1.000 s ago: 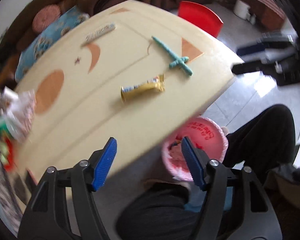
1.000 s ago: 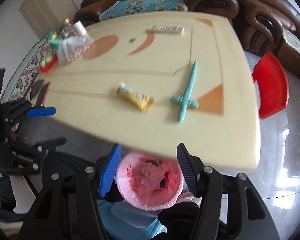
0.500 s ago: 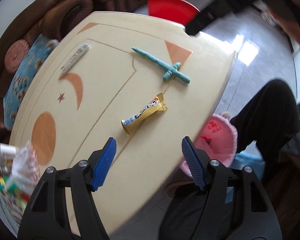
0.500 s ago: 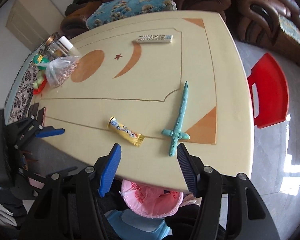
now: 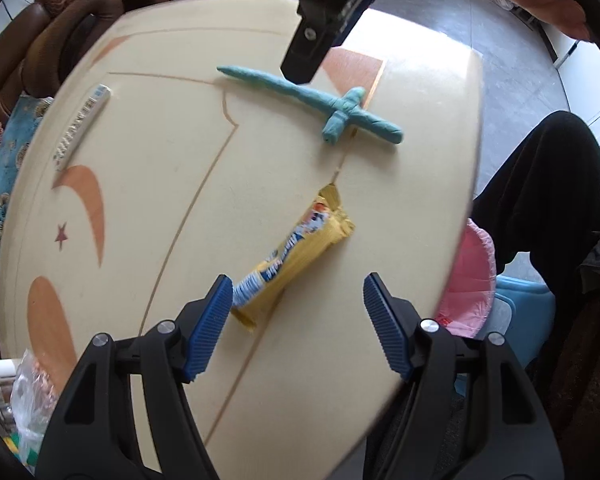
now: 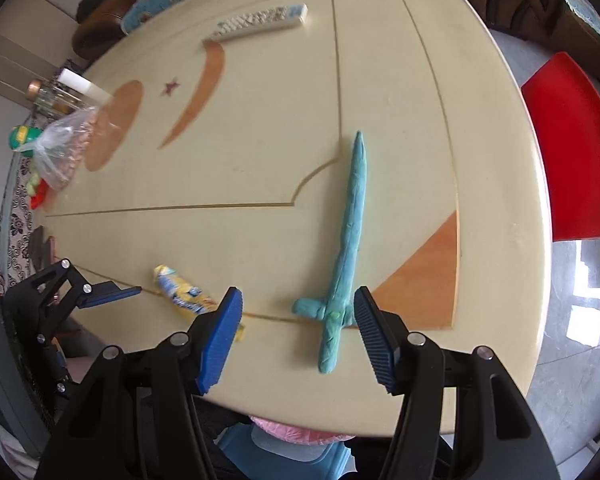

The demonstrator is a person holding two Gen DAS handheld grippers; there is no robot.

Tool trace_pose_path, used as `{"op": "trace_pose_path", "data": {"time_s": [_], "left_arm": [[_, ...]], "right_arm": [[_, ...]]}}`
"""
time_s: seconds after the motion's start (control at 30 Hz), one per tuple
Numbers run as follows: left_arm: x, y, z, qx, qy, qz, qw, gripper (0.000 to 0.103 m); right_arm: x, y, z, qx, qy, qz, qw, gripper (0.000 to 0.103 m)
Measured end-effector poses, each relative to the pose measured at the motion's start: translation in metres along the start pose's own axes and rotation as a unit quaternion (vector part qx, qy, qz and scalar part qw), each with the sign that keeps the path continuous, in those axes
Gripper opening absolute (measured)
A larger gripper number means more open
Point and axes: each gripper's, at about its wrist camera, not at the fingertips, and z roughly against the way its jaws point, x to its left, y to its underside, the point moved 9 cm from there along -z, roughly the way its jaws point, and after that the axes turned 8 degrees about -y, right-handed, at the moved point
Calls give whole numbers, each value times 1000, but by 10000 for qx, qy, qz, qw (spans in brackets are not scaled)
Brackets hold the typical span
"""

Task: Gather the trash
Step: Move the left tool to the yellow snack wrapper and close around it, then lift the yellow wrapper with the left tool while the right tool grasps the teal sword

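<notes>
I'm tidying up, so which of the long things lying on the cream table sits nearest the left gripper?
The yellow snack wrapper: its end lies by the left gripper; the teal clay sword and grey remote control lie farther off.

Nothing I can actually read. Yellow wrapper (image 5: 296, 258) on the table (image 5: 148, 184) carries blue-white lettering, too blurred. Remote (image 6: 260, 20) at the table's far side has keys, illegible.

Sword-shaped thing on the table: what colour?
Teal sword, clearest in the right wrist view.
</notes>
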Motion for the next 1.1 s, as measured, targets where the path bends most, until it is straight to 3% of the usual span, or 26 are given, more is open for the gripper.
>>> {"op": "trace_pose_path", "data": {"time_s": [0.57,0.7,0.97,1.1], "left_arm": [[-7,1,-46,116,200,-356,9991,67],[-12,1,-45,33,264,-408,9988,61],[-18,3,-45,108,243,-79,9996,52],[-21,3,-44,105,103,-15,9999,48]], "right_arm": [[-25,-9,-56,363,534,10,9979,57],[-22,-10,-60,336,539,32,9980,57],[-15,-2,-62,250,1114,479,9923,56],[-8,0,-63,196,1287,721,9889,42]]}}
